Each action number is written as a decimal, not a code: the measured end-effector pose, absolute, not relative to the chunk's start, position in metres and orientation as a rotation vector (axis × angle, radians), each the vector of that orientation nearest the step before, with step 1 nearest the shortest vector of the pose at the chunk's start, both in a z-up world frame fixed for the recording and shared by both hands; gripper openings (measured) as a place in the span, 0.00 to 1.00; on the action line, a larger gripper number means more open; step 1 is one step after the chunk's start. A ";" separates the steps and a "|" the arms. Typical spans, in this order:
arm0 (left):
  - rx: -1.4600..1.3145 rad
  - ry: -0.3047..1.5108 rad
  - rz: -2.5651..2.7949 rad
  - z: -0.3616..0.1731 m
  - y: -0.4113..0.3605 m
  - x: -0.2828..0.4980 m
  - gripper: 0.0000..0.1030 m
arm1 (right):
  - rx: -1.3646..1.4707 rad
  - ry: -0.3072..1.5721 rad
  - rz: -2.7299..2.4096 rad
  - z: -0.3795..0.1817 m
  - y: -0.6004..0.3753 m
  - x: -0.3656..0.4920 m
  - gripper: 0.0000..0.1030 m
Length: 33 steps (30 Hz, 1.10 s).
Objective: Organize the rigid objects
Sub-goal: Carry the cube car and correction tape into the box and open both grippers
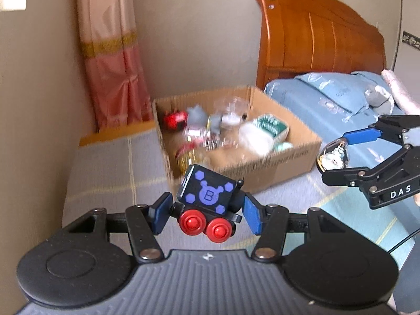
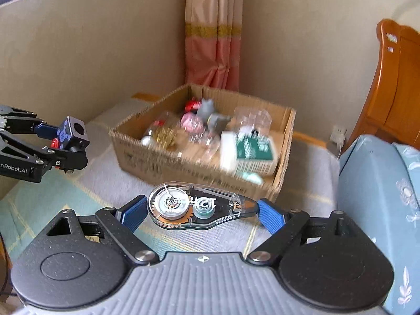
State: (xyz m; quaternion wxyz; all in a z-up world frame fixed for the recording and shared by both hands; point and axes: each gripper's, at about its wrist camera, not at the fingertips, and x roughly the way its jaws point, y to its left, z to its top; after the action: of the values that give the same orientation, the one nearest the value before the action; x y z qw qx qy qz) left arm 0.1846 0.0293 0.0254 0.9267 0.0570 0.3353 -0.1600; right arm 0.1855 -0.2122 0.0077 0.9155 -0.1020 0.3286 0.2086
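My left gripper [image 1: 206, 214] is shut on a black toy train car [image 1: 207, 202] with red wheels and purple marks, held in the air before the cardboard box [image 1: 286, 157]. My right gripper [image 2: 202, 211] is shut on a clear correction tape dispenser [image 2: 195, 206], also held above the bed short of the box [image 2: 183, 168]. Each gripper shows in the other's view: the right one [image 1: 338, 155] with the dispenser [image 1: 332, 157] at the right, the left one [image 2: 59, 144] with the train car [image 2: 69, 135] at the left. The box holds several items.
The box sits on a striped bed cover [image 1: 113, 181] near the wall corner with a pink curtain [image 1: 113, 60]. A wooden headboard [image 1: 315, 39], blue pillows [image 1: 330, 92] and a grey plush toy [image 1: 378, 97] lie to the right. A wall socket [image 2: 338, 134] is low by the headboard.
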 end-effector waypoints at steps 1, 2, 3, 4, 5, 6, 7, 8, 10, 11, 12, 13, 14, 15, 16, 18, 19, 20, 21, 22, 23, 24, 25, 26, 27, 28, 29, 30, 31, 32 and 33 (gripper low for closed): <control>0.121 0.680 -0.331 0.030 0.028 0.188 0.55 | -0.212 0.665 0.428 0.012 -0.213 0.187 0.90; 0.127 0.671 -0.335 0.034 0.026 0.191 0.55 | -0.214 0.652 0.425 0.016 -0.214 0.190 0.90; 0.132 0.661 -0.339 0.037 0.024 0.194 0.55 | -0.217 0.642 0.424 0.020 -0.214 0.193 0.90; 0.138 0.653 -0.343 0.040 0.022 0.197 0.55 | -0.219 0.630 0.421 0.024 -0.214 0.197 0.90; 0.144 0.647 -0.346 0.042 0.020 0.200 0.55 | -0.221 0.620 0.418 0.027 -0.214 0.201 0.90; 0.150 0.642 -0.348 0.044 0.018 0.205 0.55 | -0.224 0.609 0.414 0.030 -0.214 0.207 0.90; 0.159 0.638 -0.350 0.046 0.015 0.210 0.55 | -0.225 0.603 0.410 0.032 -0.213 0.212 0.90; 0.166 0.636 -0.349 0.047 0.013 0.214 0.55 | -0.228 0.600 0.402 0.033 -0.213 0.218 0.90; 0.180 0.638 -0.347 0.047 0.010 0.223 0.55 | -0.235 0.595 0.370 0.033 -0.212 0.231 0.90; 0.182 0.640 -0.350 0.048 0.008 0.228 0.55 | -0.234 0.599 0.356 0.032 -0.212 0.237 0.90; 0.182 0.644 -0.352 0.048 0.006 0.232 0.55 | -0.225 0.608 0.346 0.030 -0.212 0.245 0.90; 0.183 0.648 -0.354 0.047 0.005 0.237 0.55 | -0.212 0.617 0.342 0.028 -0.212 0.252 0.90; 0.182 0.652 -0.354 0.047 0.004 0.241 0.55 | -0.202 0.627 0.339 0.025 -0.213 0.259 0.90; 0.183 0.656 -0.353 0.046 0.003 0.244 0.55 | -0.195 0.634 0.333 0.023 -0.213 0.263 0.90; 0.184 0.658 -0.354 0.046 0.002 0.247 0.55 | -0.192 0.639 0.325 0.020 -0.213 0.267 0.90; 0.182 0.661 -0.351 0.045 0.002 0.250 0.55 | -0.186 0.663 0.321 0.015 -0.213 0.273 0.90; 0.181 0.663 -0.351 0.045 0.002 0.251 0.55 | -0.182 0.670 0.325 0.013 -0.213 0.274 0.91; 0.181 0.664 -0.352 0.044 0.002 0.252 0.55 | -0.182 0.671 0.325 0.011 -0.212 0.273 0.92; 0.182 0.666 -0.351 0.044 0.001 0.253 0.55 | -0.185 0.669 0.321 0.010 -0.212 0.272 0.96; 0.185 0.668 -0.352 0.043 0.001 0.253 0.55 | -0.187 0.666 0.317 0.009 -0.212 0.270 1.00; 0.189 0.669 -0.353 0.042 0.000 0.254 0.55 | -0.187 0.661 0.315 0.009 -0.212 0.267 1.00; 0.190 0.672 -0.353 0.041 0.000 0.256 0.55 | -0.187 0.664 0.317 0.009 -0.212 0.266 1.00; 0.189 0.676 -0.353 0.040 -0.001 0.257 0.55 | -0.188 0.666 0.321 0.009 -0.212 0.265 1.00; 0.188 0.680 -0.355 0.039 -0.002 0.259 0.55 | -0.188 0.663 0.320 0.010 -0.212 0.263 1.00; 0.187 0.683 -0.358 0.037 -0.002 0.260 0.55 | -0.187 0.660 0.318 0.011 -0.212 0.261 1.00; 0.187 0.688 -0.362 0.036 -0.004 0.261 0.55 | -0.185 0.656 0.318 0.012 -0.212 0.258 1.00; 0.188 0.692 -0.365 0.035 -0.005 0.263 0.55 | -0.182 0.655 0.322 0.014 -0.213 0.256 1.00; 0.189 0.694 -0.369 0.033 -0.007 0.264 0.55 | -0.179 0.651 0.325 0.015 -0.213 0.255 1.00; 0.191 0.697 -0.373 0.032 -0.008 0.265 0.55 | -0.177 0.645 0.326 0.017 -0.213 0.252 1.00; 0.191 0.700 -0.375 0.031 -0.010 0.266 0.55 | -0.178 0.641 0.328 0.019 -0.213 0.250 1.00; 0.190 0.703 -0.378 0.030 -0.011 0.268 0.55 | -0.180 0.638 0.329 0.020 -0.214 0.248 1.00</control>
State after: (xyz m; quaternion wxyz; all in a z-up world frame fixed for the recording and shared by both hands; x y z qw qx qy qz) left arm 0.2679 -0.0114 0.0298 0.9171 0.0924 0.3417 -0.1836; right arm 0.2484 -0.2137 0.0199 0.9324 -0.0879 0.3116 0.1608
